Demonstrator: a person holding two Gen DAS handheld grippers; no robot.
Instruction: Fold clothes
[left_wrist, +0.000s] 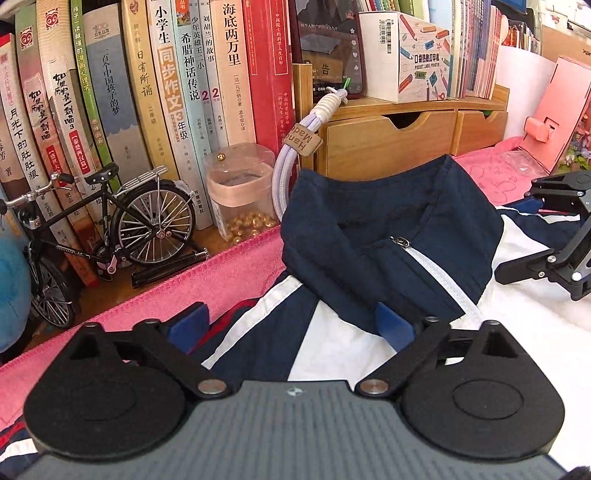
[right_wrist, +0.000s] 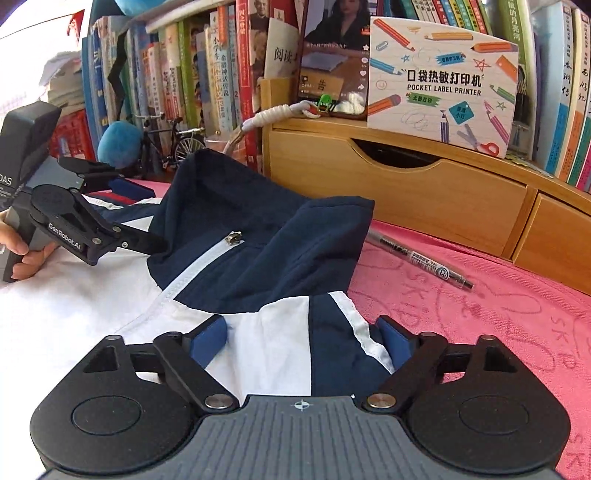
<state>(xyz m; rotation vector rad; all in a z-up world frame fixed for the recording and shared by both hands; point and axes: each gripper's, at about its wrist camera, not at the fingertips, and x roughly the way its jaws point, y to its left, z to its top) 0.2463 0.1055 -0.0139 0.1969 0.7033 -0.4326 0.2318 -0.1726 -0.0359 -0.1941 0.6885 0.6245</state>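
Jacket (right_wrist: 258, 236) lies on towel (right_wrist: 480, 314), before drawers (right_wrist: 406, 192); pen (right_wrist: 421, 260) beside it.

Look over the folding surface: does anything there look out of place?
Yes. A pen lies loose on the pink towel beside the jacket, with nothing to do with folding. The jacket's collar is rumpled.

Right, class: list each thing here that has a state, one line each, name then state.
Jacket: flat on the pink cloth, zipped, collar standing.
Left gripper: open, shoulder fabric between its fingers.
Right gripper: open, shoulder fabric between its fingers.
Drawers: shut.
Pen: lying flat.
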